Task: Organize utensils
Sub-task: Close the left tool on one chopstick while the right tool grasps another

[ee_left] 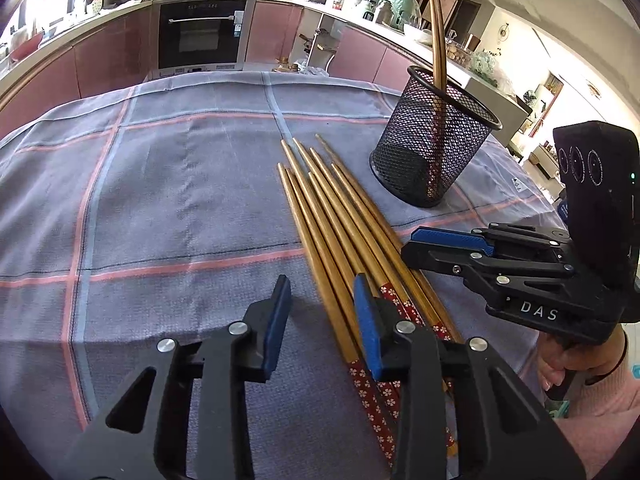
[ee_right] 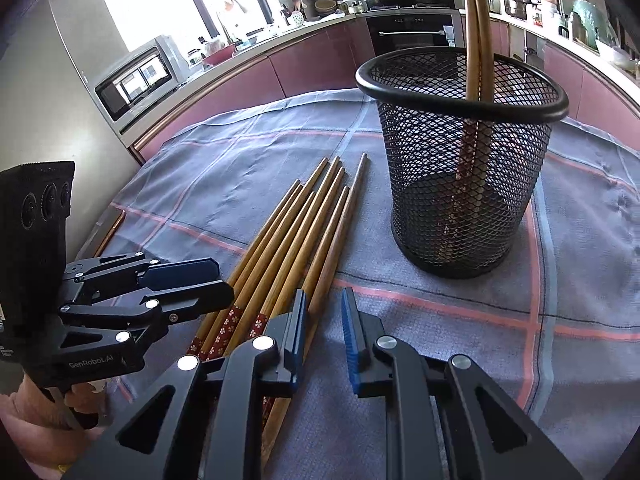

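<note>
Wooden chopsticks (ee_right: 296, 236) beside right fingers (ee_right: 298, 328).

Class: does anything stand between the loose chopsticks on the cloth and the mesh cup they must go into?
Nothing visible does. Only bare cloth separates the loose chopsticks from the mesh cup, whose open top already holds two chopsticks.

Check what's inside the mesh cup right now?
Two chopsticks stand leaning inside the mesh cup, patterned ends down. Nothing else shows through the mesh; the cup's floor is only partly readable.
</note>
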`<control>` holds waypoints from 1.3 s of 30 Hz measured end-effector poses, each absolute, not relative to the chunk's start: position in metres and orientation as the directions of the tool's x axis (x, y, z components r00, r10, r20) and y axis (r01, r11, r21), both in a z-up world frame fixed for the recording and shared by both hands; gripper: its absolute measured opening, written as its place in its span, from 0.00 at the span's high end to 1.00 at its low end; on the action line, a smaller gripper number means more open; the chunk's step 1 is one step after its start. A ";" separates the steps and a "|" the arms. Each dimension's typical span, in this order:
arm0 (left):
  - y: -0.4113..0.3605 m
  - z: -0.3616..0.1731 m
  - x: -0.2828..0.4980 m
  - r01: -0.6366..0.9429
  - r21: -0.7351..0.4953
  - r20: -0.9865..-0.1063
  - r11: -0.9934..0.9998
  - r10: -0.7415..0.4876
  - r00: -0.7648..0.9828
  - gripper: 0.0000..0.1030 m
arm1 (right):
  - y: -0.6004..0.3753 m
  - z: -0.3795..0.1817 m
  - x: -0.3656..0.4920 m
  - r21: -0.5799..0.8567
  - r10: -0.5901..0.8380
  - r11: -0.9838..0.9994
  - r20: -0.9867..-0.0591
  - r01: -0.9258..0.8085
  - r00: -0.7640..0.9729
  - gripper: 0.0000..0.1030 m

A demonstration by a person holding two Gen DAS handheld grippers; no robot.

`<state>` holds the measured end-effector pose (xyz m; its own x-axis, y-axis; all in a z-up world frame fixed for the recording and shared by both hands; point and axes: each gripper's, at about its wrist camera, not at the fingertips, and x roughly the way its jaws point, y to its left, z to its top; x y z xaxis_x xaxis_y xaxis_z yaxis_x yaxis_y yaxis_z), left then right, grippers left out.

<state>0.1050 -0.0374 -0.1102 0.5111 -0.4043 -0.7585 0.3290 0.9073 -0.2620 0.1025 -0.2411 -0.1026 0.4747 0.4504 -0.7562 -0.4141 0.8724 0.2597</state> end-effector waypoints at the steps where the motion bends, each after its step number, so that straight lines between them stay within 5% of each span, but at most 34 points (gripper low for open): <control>1: -0.037 -0.111 0.105 0.327 -0.261 -0.761 0.908 -0.402 0.510 0.73 | -0.240 -0.102 0.103 0.251 0.444 0.874 -0.758 -0.416 0.477 0.84; 16: -0.038 -0.113 0.116 0.321 -0.236 -0.776 0.917 -0.376 0.506 0.79 | -0.225 -0.105 0.114 0.190 0.397 0.890 -0.768 -0.415 0.501 0.83; 20: -0.039 -0.113 0.117 0.310 -0.248 -0.774 0.918 -0.380 0.506 0.92 | -0.233 -0.106 0.115 0.250 0.435 0.882 -0.758 -0.398 0.487 0.91; 27: -0.038 -0.111 0.111 0.279 -0.248 -0.763 0.928 -0.364 0.534 0.99 | -0.245 -0.100 0.109 0.297 0.466 0.875 -0.733 -0.383 0.496 0.95; 37: -0.038 -0.111 0.101 0.304 -0.242 -0.769 0.921 -0.373 0.519 0.99 | -0.238 -0.093 0.095 0.309 0.520 0.831 -0.725 -0.462 0.452 0.95; 39: -0.038 -0.112 0.101 0.298 -0.216 -0.776 0.930 -0.349 0.525 0.88 | -0.235 -0.097 0.097 0.295 0.504 0.838 -0.742 -0.460 0.442 0.95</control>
<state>0.1008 -0.0381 -0.1118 0.5253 -0.3487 -0.7762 0.2978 0.9298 -0.2162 0.0970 -0.2355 -0.0973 0.4421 0.5041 -0.7419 -0.4599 0.8375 0.2950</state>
